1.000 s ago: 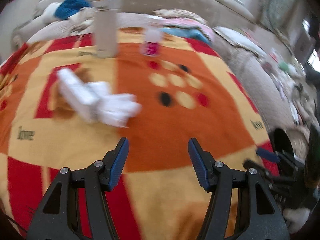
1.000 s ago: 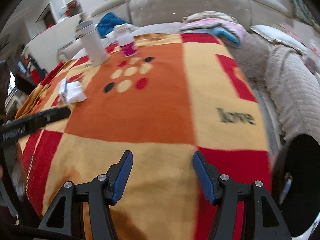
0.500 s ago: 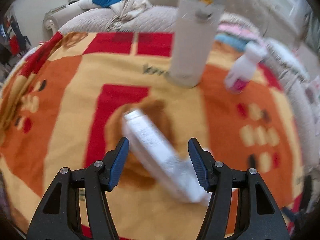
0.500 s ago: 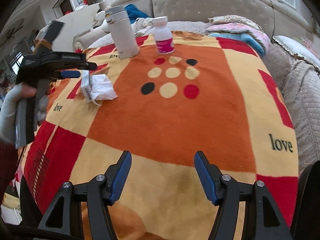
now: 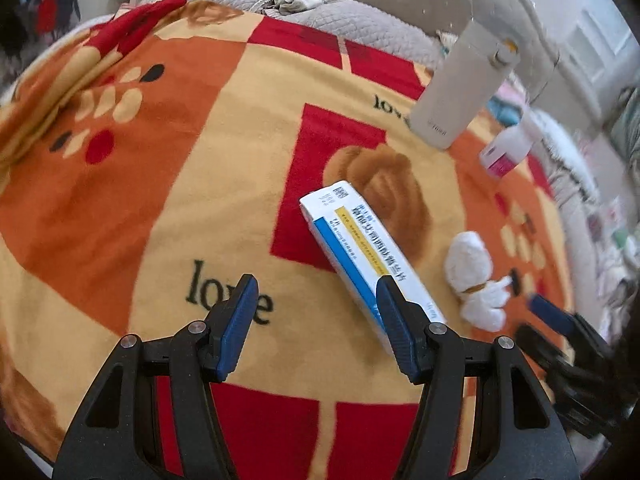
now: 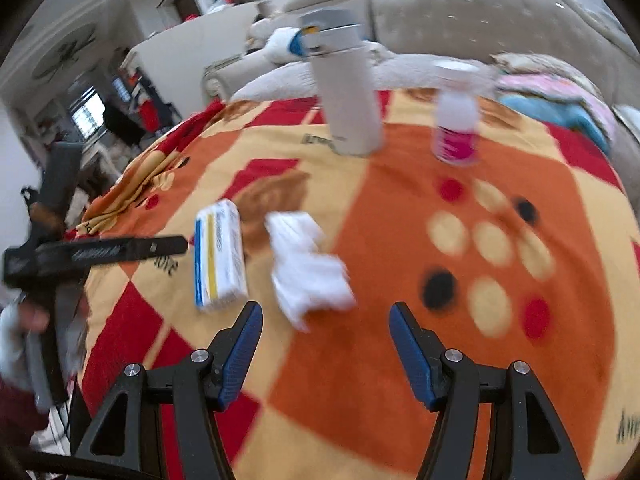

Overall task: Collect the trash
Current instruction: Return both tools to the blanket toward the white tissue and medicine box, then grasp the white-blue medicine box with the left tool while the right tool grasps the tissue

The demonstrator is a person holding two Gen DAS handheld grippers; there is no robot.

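A white medicine box point(image 5: 368, 256) with blue and yellow stripes lies on the patterned blanket point(image 5: 160, 200). My left gripper point(image 5: 316, 304) is open just before it; its right finger overlaps the box's near end. A crumpled white tissue point(image 5: 476, 280) lies right of the box. In the right wrist view the box point(image 6: 220, 256) and tissue point(image 6: 308, 268) lie side by side. My right gripper point(image 6: 326, 328) is open, just short of the tissue. The left gripper point(image 6: 120, 250) shows from the side, left of the box.
A tall white flask point(image 6: 348, 92) and a small white bottle with a pink label point(image 6: 456, 120) stand at the far side of the blanket. A beige sofa point(image 6: 460, 16) with clothes and cushions lies behind. The right gripper point(image 5: 560, 332) shows at the left wrist view's right edge.
Both grippers have moved toward the trash. The left one swung left and came down to the box. The right one advanced from the blanket's near edge to just short of the tissue.
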